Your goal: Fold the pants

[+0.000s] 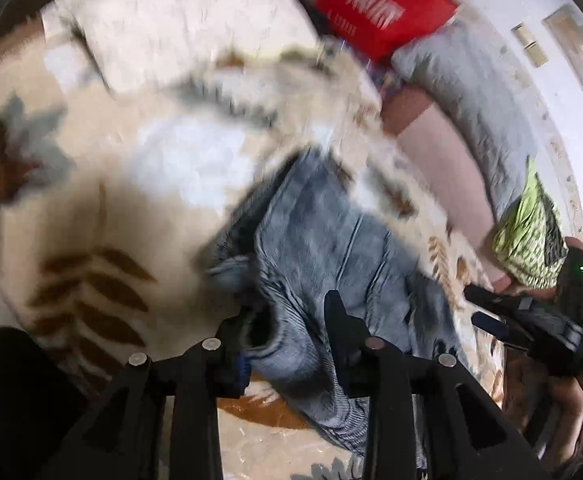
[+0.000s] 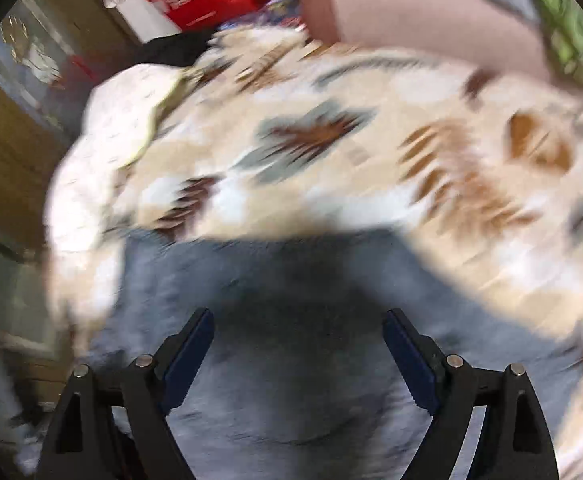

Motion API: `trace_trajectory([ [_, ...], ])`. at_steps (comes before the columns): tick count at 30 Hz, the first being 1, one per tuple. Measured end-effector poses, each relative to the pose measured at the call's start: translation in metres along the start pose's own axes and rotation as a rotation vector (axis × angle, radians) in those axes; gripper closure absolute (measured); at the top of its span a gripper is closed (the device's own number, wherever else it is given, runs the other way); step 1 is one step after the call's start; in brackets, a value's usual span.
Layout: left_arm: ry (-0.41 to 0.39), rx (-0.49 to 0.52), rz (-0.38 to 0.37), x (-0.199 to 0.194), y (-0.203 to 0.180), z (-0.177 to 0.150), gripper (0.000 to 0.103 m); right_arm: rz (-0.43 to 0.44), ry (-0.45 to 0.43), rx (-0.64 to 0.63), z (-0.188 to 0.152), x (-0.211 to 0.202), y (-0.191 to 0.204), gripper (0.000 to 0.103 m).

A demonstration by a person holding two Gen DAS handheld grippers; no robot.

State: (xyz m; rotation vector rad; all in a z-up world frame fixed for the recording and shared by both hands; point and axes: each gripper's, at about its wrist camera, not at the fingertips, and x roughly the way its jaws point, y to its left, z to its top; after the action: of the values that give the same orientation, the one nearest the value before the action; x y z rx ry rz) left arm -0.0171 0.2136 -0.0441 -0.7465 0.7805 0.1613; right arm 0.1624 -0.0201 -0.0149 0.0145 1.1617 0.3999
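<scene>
We pinch a bunched fold of the grey-blue pants [image 1: 323, 240] in our left gripper [image 1: 287, 312] on the leaf-patterned blanket [image 1: 91, 208], while our right gripper [image 2: 297, 332] hangs spread wide over them.

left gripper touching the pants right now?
Touching. The left wrist view shows the left gripper with bunched grey-blue fabric of the pants filling the space between its fingers and pressed against both.
</scene>
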Motion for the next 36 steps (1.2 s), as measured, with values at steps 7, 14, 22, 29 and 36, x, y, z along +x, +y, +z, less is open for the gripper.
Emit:
trace_trajectory([
  [7,-0.267,0.140,0.013,-0.045,-0.025,-0.004,0.045,-0.081,0.041,-0.068,0.014,0.010,-0.038,0.014],
  [14,0.007,0.289,0.055,0.017,-0.041,-0.017,0.040,-0.153,0.154,-0.193,0.017,0.060,-0.026,0.079],
  [22,0.043,0.362,0.130,0.039,-0.048,-0.026,0.029,-0.254,0.104,-0.254,0.026,0.057,-0.023,0.102],
  [29,-0.037,0.357,0.126,0.023,-0.049,-0.025,0.028,-0.248,0.069,-0.172,0.026,0.060,-0.043,0.102],
  [36,0.018,0.382,0.200,0.040,-0.045,-0.028,0.020,-0.118,-0.028,-0.097,0.035,0.018,-0.025,0.096],
])
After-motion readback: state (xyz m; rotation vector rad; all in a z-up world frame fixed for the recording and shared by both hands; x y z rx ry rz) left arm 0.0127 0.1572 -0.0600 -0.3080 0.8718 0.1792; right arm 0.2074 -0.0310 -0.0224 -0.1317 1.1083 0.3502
